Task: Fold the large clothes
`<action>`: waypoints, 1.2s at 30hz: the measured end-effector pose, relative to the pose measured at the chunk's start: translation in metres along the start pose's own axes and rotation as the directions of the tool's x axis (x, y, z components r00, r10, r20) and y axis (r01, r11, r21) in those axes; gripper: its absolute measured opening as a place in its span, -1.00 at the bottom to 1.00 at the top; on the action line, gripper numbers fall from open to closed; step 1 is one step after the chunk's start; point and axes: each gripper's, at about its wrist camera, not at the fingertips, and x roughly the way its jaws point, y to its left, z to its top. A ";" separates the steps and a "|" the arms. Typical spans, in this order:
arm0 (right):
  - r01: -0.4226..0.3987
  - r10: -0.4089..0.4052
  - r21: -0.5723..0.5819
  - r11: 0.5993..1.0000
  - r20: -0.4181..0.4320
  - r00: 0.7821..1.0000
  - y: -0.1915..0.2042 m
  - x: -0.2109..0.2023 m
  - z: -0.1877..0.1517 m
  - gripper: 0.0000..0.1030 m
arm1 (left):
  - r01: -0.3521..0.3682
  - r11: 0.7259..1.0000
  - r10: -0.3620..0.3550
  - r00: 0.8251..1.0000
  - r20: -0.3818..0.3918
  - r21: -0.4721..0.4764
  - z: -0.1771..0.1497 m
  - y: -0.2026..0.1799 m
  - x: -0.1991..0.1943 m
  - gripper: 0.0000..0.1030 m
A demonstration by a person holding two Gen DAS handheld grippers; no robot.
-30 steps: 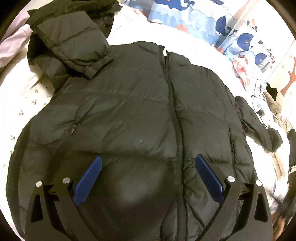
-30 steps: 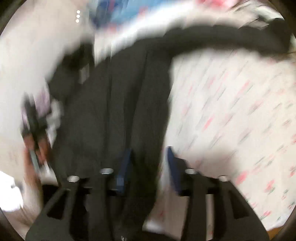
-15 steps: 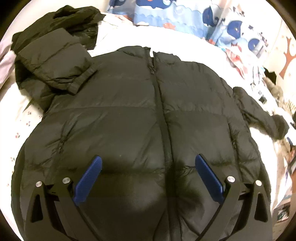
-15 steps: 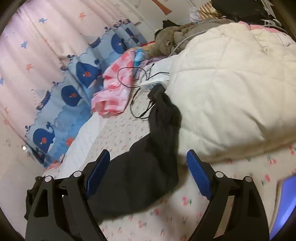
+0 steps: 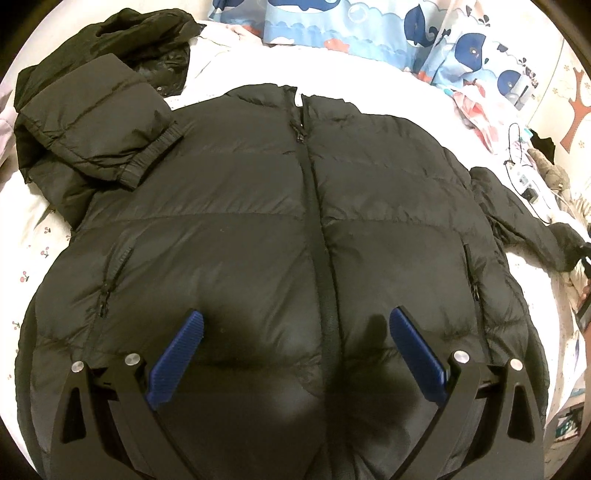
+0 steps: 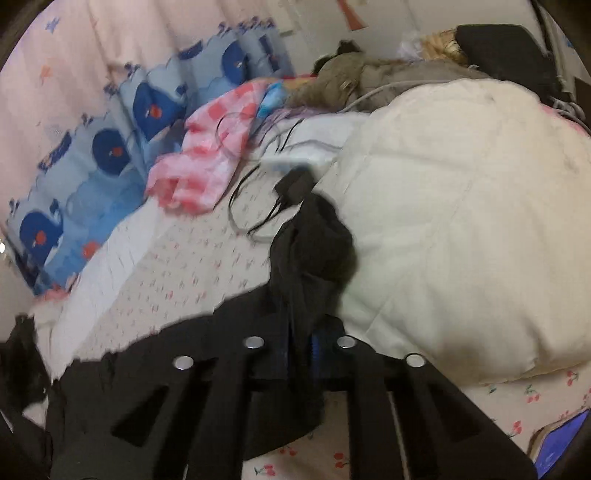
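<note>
A black puffer jacket (image 5: 258,221) lies front up and zipped on the bed. Its left sleeve (image 5: 99,125) is folded in over the chest; its right sleeve (image 5: 517,214) lies spread out to the right. My left gripper (image 5: 295,343) is open above the jacket's lower front, blue pads wide apart. In the right wrist view my right gripper (image 6: 301,350) is shut on the cuff end of the right sleeve (image 6: 314,251), whose black fabric bunches up between the pads.
A cream quilted duvet (image 6: 461,221) is piled right of the sleeve. A pink checked cloth (image 6: 207,155), black cables and a charger (image 6: 291,184) lie behind it. Whale-print bumper cushions (image 5: 332,22) line the wall. Another dark garment (image 5: 147,40) lies at the far left.
My right gripper went from open near the sleeve end to shut on it. My left gripper has drifted slightly so that the jacket sits more centred in its view; it stays open.
</note>
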 end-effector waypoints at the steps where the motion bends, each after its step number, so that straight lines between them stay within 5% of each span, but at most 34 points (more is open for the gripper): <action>1: 0.002 -0.002 -0.013 1.000 0.022 1.000 0.003 -0.005 0.000 -0.84 | 0.001 1.000 -0.001 1.000 -0.001 -0.004 0.000 0.001 0.000 0.87; 4: 0.029 -0.028 -0.050 0.998 0.020 0.999 0.010 -0.002 -0.001 -0.70 | 0.014 1.000 -0.015 1.000 -0.007 -0.022 0.001 0.005 0.001 0.87; 6: 0.001 0.000 0.014 1.000 -0.055 0.999 0.001 0.015 -0.001 -0.25 | 0.018 1.000 -0.019 1.000 -0.008 -0.025 0.001 0.005 0.001 0.87; 7: -0.008 0.009 0.029 1.000 -0.064 0.998 -0.002 0.019 -0.001 -0.25 | 0.017 1.000 -0.017 1.000 -0.009 -0.022 0.001 0.005 0.001 0.87; 8: -0.012 0.014 0.029 1.000 -0.075 0.997 -0.002 0.024 0.001 -0.26 | 0.014 1.000 -0.014 1.000 -0.012 -0.019 0.001 0.006 0.002 0.87; 10: -0.019 0.019 0.000 1.000 -0.099 0.995 0.004 0.029 0.004 -0.82 | 0.013 1.000 -0.013 1.000 -0.014 -0.021 0.002 0.006 0.003 0.87; 11: -0.026 0.024 -0.020 0.999 -0.099 0.995 0.009 0.027 0.005 -0.93 | 0.013 1.000 -0.013 1.000 -0.013 -0.024 0.002 0.006 0.003 0.87; 15: -0.088 0.087 -0.026 0.996 -0.030 0.996 0.024 -0.002 0.012 -0.94 | 0.020 0.999 -0.020 1.000 -0.011 -0.029 0.003 0.006 0.002 0.87; 19: -0.190 0.188 0.091 0.978 0.027 0.982 0.034 -0.027 0.033 -0.94 | 0.031 0.999 -0.031 1.000 -0.003 -0.044 0.004 0.011 -0.004 0.87; 22: -0.308 0.300 0.129 0.943 0.074 0.951 0.065 -0.050 0.050 -0.93 | 0.022 0.997 -0.022 1.000 0.003 -0.068 0.005 0.021 -0.010 0.87; 28: -0.500 0.499 -0.010 0.866 0.077 0.863 0.185 -0.100 0.060 -0.94 | 0.009 0.988 -0.006 1.000 0.017 -0.153 0.009 0.057 -0.021 0.87; 32: -0.607 0.612 -0.112 0.787 0.019 0.790 0.281 -0.128 0.039 -0.94 | 0.010 0.976 0.002 0.999 0.055 -0.217 0.013 0.085 -0.037 0.87; 36: -0.701 0.699 -0.213 0.680 -0.099 0.708 0.390 -0.145 -0.021 -0.94 | -0.001 0.965 0.027 0.995 0.094 -0.262 0.014 0.111 -0.054 0.87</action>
